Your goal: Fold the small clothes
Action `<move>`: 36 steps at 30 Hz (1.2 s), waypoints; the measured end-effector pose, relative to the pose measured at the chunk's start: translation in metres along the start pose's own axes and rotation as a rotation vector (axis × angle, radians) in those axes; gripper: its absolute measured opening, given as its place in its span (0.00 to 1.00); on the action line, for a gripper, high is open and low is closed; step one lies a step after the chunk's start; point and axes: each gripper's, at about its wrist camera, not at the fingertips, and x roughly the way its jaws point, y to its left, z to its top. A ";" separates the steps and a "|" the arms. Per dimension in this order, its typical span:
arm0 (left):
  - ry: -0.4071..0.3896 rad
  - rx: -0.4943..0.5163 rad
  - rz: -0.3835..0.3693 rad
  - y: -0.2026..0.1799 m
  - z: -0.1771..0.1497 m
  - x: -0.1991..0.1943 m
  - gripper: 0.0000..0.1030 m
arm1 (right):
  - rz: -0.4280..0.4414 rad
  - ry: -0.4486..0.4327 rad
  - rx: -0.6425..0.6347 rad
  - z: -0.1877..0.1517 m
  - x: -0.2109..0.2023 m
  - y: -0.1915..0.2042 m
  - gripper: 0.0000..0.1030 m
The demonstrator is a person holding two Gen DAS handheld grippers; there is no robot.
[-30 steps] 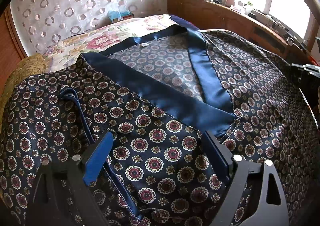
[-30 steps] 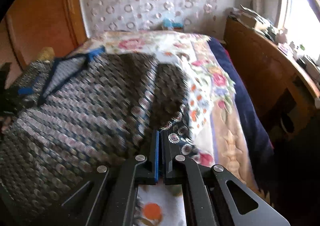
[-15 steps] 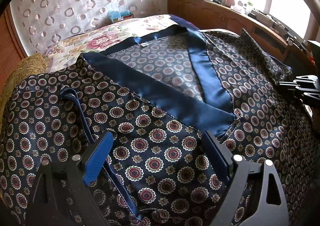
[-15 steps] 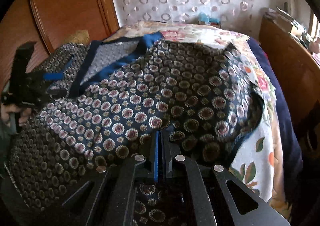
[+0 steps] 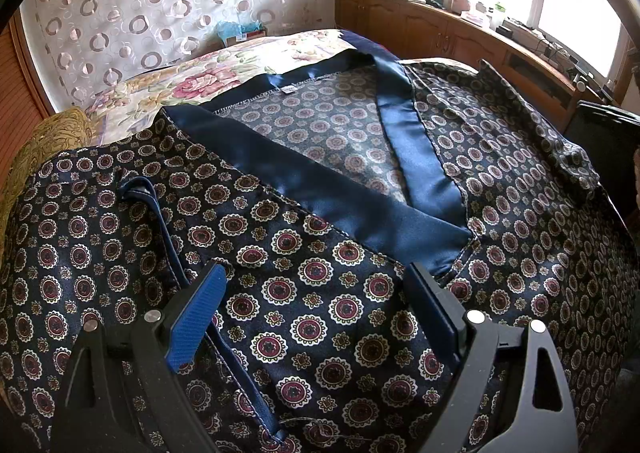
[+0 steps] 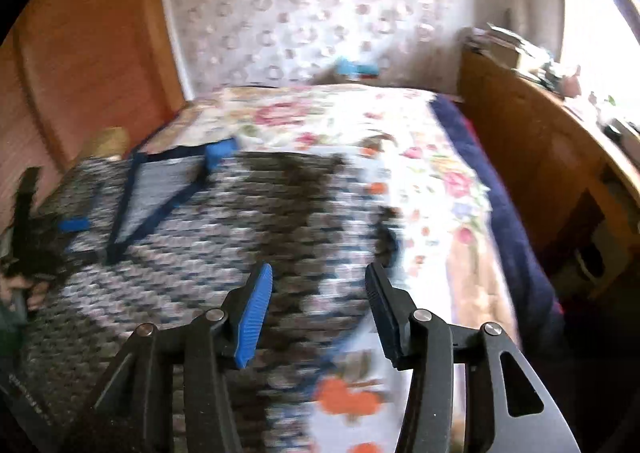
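A navy satin robe with a medallion print (image 5: 320, 293) and plain blue collar bands (image 5: 352, 205) lies spread on the bed. Its blue belt cord (image 5: 168, 237) runs down the left front. My left gripper (image 5: 316, 285) is open and empty, low over the robe's front panel. The robe also shows, motion-blurred, in the right wrist view (image 6: 224, 237). My right gripper (image 6: 318, 285) is open and empty, just above the robe's right edge. The folded-in right part of the robe (image 5: 520, 125) lies on the robe's body.
The bed has a floral cover (image 6: 420, 173). A wooden cabinet (image 5: 460, 37) with clutter runs along the right under the window. A wooden headboard (image 6: 80, 65) stands at the left. A yellow cushion (image 5: 44, 141) lies at the bed's left edge.
My right gripper carried the robe's right edge over onto the robe, then opened and let it go, and is pulling back. My left gripper has stayed open in place.
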 end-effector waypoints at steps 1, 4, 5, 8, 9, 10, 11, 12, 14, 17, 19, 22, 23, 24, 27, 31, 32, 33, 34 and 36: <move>0.000 0.000 0.000 0.000 0.000 0.000 0.88 | -0.020 0.011 0.019 -0.002 0.005 -0.007 0.49; 0.000 0.000 0.000 0.000 0.000 0.000 0.88 | -0.020 0.066 0.076 -0.009 0.028 -0.020 0.49; 0.000 0.000 0.000 0.000 -0.001 0.000 0.88 | -0.005 0.083 0.086 -0.012 0.036 -0.021 0.49; -0.001 -0.004 0.006 0.000 0.000 0.000 0.88 | 0.053 0.124 0.110 -0.017 0.052 -0.021 0.40; -0.003 -0.005 0.010 0.000 -0.001 -0.001 0.88 | 0.069 0.131 0.112 -0.016 0.059 -0.022 0.39; -0.007 -0.006 0.017 0.000 -0.001 -0.002 0.88 | 0.070 0.132 0.109 -0.016 0.061 -0.021 0.35; -0.008 -0.007 0.019 0.000 -0.002 -0.003 0.88 | 0.059 0.127 0.094 -0.015 0.063 -0.018 0.27; -0.010 -0.006 0.019 0.000 -0.003 -0.006 0.88 | 0.048 0.130 0.069 -0.013 0.065 -0.015 0.23; -0.029 -0.005 0.014 -0.001 -0.004 -0.014 0.88 | 0.041 0.139 0.014 -0.010 0.070 -0.013 0.03; -0.063 -0.008 0.017 -0.001 -0.003 -0.028 0.88 | 0.052 0.154 -0.032 -0.001 0.078 -0.006 0.02; -0.096 -0.024 0.018 0.002 -0.002 -0.040 0.88 | 0.060 0.134 -0.053 0.007 0.075 -0.006 0.01; -0.128 -0.056 0.014 0.011 -0.003 -0.054 0.88 | 0.097 0.085 -0.072 0.017 0.058 0.000 0.01; -0.132 -0.060 0.016 0.012 -0.003 -0.056 0.88 | 0.111 0.072 -0.079 0.020 0.056 0.005 0.01; -0.138 -0.067 0.024 0.016 -0.004 -0.059 0.88 | 0.132 0.057 -0.087 0.024 0.053 0.012 0.01; -0.147 -0.087 0.041 0.024 -0.006 -0.064 0.88 | 0.181 0.028 -0.108 0.029 0.046 0.031 0.01; -0.152 -0.112 0.053 0.032 -0.010 -0.068 0.88 | 0.269 0.005 -0.132 0.033 0.044 0.048 0.03; -0.153 -0.116 0.058 0.034 -0.011 -0.068 0.88 | 0.261 -0.003 -0.149 0.034 0.043 0.051 0.12; -0.153 -0.120 0.060 0.036 -0.012 -0.068 0.88 | 0.243 -0.011 -0.159 0.034 0.043 0.046 0.18; -0.153 -0.126 0.064 0.038 -0.013 -0.069 0.88 | 0.215 -0.013 -0.157 0.035 0.044 0.042 0.32; -0.156 -0.136 0.068 0.042 -0.015 -0.069 0.88 | 0.171 0.000 -0.137 0.038 0.051 0.034 0.40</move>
